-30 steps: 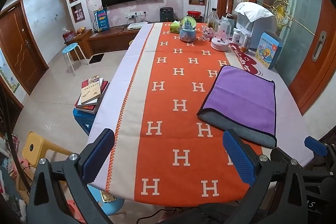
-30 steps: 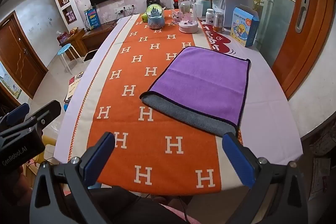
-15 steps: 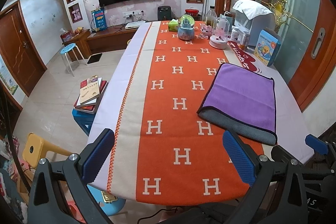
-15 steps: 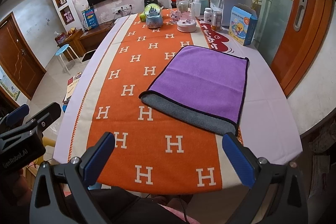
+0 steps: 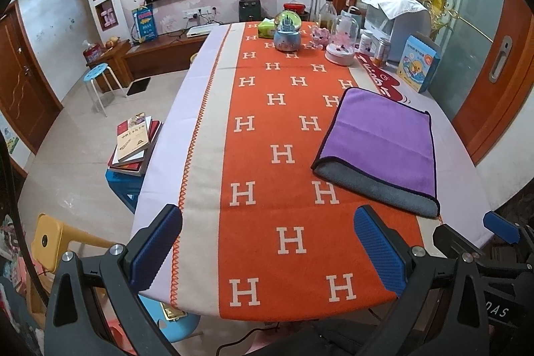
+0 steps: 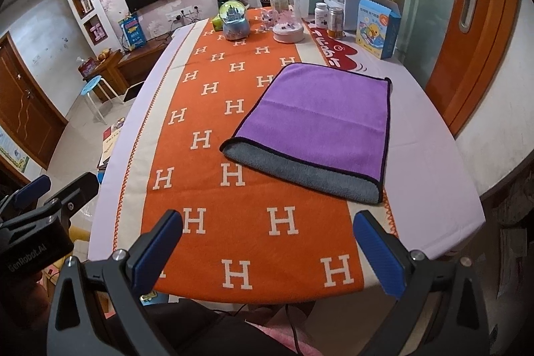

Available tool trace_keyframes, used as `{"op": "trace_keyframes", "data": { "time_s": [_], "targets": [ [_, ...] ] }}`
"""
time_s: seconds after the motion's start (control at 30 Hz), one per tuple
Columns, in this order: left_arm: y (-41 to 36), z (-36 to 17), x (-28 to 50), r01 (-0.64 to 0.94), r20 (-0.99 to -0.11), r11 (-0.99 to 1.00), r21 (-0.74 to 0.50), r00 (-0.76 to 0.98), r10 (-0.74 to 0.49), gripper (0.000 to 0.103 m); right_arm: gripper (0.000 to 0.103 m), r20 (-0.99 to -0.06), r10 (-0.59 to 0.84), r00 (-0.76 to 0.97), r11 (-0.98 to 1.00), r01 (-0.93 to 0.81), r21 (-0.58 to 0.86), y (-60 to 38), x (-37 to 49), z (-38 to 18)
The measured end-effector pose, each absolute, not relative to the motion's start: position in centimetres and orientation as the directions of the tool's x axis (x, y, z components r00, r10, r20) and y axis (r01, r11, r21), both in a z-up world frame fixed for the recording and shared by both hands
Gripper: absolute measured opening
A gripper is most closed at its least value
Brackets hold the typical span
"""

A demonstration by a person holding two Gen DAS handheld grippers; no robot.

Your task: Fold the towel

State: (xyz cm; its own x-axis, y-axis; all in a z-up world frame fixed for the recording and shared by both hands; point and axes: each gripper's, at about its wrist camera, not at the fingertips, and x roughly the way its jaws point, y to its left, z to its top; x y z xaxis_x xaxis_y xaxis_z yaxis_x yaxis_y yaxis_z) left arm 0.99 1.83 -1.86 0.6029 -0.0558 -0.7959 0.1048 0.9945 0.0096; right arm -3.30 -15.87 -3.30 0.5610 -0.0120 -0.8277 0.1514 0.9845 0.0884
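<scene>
Looking through the left wrist view: the left gripper [image 5: 267, 247] hangs over the near table edge, its blue pads spread wide with nothing between them.
Towel, left view: the purple towel [image 5: 383, 142] lies flat on the table's right half, well ahead and to the right, its grey underside showing along the near edge.
Change, left view: against the frames of a second ago the table and towel sit a little lower and nearer in the picture, so the gripper has crept forward; the towel itself has not shifted.
Neighbour: the right gripper's blue tip [image 5: 500, 226] pokes in at the lower right.
Right wrist view: the right gripper [image 6: 267, 247] is likewise released and empty, short of the towel [image 6: 320, 122].
Change, right view: the towel fills more of the frame than before, so this gripper has advanced too.
Table [image 6: 444, 162]: the orange H-patterned runner [image 6: 213, 182] lies under the towel's left part.
Meaning: judged from this, the towel already carries one fold; both claws seem to be approaching the near edge for a further fold, and no grasp is made yet.
</scene>
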Motion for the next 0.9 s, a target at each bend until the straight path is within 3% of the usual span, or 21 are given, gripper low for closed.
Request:
{"op": "trace_keyframes", "data": {
  "time_s": [0.53, 0.9],
  "targets": [
    [1.8, -3.9, 3.1, 0.245, -0.838, 0.97, 0.006, 0.53, -0.128, 0.102, 0.102, -0.86, -0.068, 0.505, 0.95, 0.296, 0.098, -15.5, -4.6, -5.4],
    [-2.3, -4.8, 6.0, 0.382, -0.851, 0.923, 0.043, 0.497, -0.166, 0.102, 0.102, -0.823, -0.095, 0.559, 0.931, 0.343, 0.125, -18.5, -4.5, -4.8]
  ]
}}
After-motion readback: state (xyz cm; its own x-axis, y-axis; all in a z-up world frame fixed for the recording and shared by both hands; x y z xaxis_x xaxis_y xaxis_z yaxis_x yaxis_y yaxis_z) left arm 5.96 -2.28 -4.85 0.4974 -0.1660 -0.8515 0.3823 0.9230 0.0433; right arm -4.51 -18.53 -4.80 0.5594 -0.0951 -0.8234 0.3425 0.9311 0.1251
